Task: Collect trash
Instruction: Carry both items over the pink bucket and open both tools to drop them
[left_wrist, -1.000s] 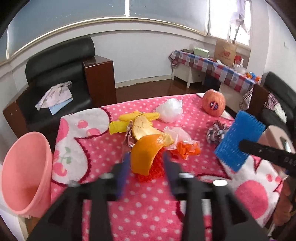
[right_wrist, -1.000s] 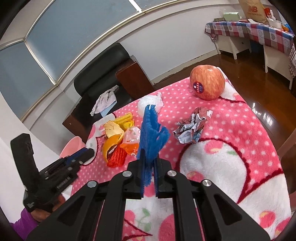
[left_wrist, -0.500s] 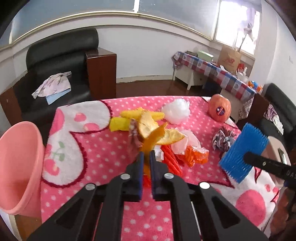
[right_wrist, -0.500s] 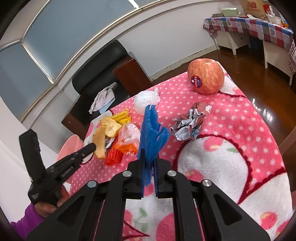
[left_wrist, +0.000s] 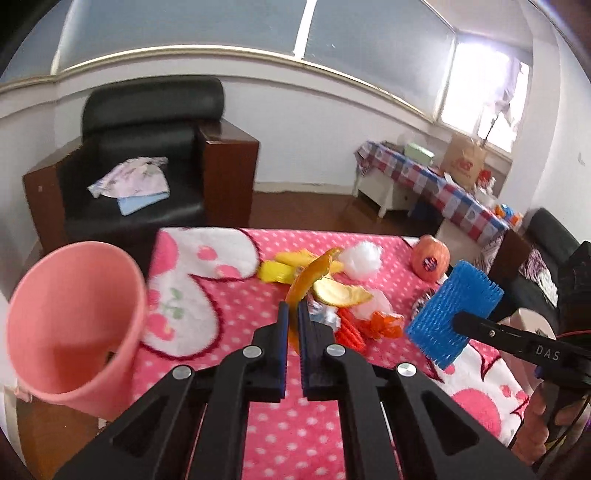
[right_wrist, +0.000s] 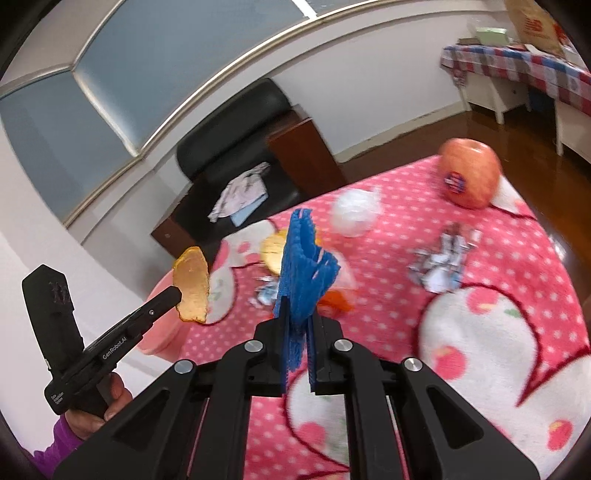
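Observation:
My left gripper (left_wrist: 290, 308) is shut on an orange peel (left_wrist: 308, 277) and holds it in the air above the pink dotted table cover (left_wrist: 236, 306); the peel also shows in the right wrist view (right_wrist: 192, 286). A pink bin (left_wrist: 70, 325) stands at the table's left edge. My right gripper (right_wrist: 297, 317) is shut on a blue foam net (right_wrist: 303, 273), which also shows in the left wrist view (left_wrist: 452, 312). Trash on the table: more peel (left_wrist: 340, 293), yellow peel (left_wrist: 280, 267), red-orange scraps (left_wrist: 369, 325), a white plastic wad (left_wrist: 360, 256), crumpled paper (right_wrist: 443, 260).
An apple (right_wrist: 469, 177) with a sticker sits at the table's far right corner. A black armchair (left_wrist: 144, 166) with cloths on it stands behind the table. A checked side table (left_wrist: 436, 188) is at the back right.
My left gripper closed on the orange peel and lifted it off the pile, up and toward the left. My right gripper kept holding the blue net.

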